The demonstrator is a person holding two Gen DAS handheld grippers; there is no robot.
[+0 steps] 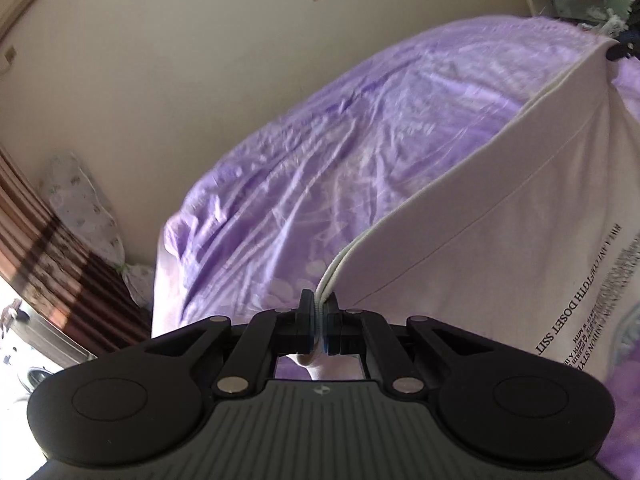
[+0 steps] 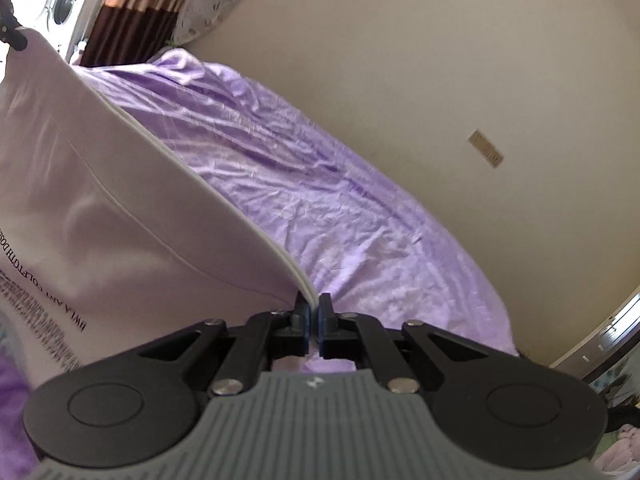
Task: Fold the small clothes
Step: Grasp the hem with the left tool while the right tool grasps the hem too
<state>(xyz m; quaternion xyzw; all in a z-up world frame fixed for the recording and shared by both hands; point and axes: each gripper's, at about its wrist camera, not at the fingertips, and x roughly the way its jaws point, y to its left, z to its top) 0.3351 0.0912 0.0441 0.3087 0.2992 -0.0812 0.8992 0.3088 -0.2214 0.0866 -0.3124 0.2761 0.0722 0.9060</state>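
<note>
A white T-shirt [image 1: 520,216] with black printed lettering hangs stretched between my two grippers above the bed. My left gripper [image 1: 319,304] is shut on one corner of its hemmed edge, the doubled white rim pinched between the pads. In the right wrist view the same T-shirt [image 2: 120,200] fills the left side, and my right gripper [image 2: 313,302] is shut on the other corner of that edge. Each view shows the other gripper as a small dark shape at the cloth's far corner, the right gripper [image 1: 618,50] and the left gripper [image 2: 16,38].
A purple crumpled bedsheet [image 1: 320,168] covers the bed [image 2: 360,220] beneath the shirt. A beige wall [image 1: 180,80] runs along the far side. A brown striped curtain [image 1: 60,248], a patterned pillow [image 1: 84,204] and a washing machine [image 2: 60,0] stand beyond the bed's end.
</note>
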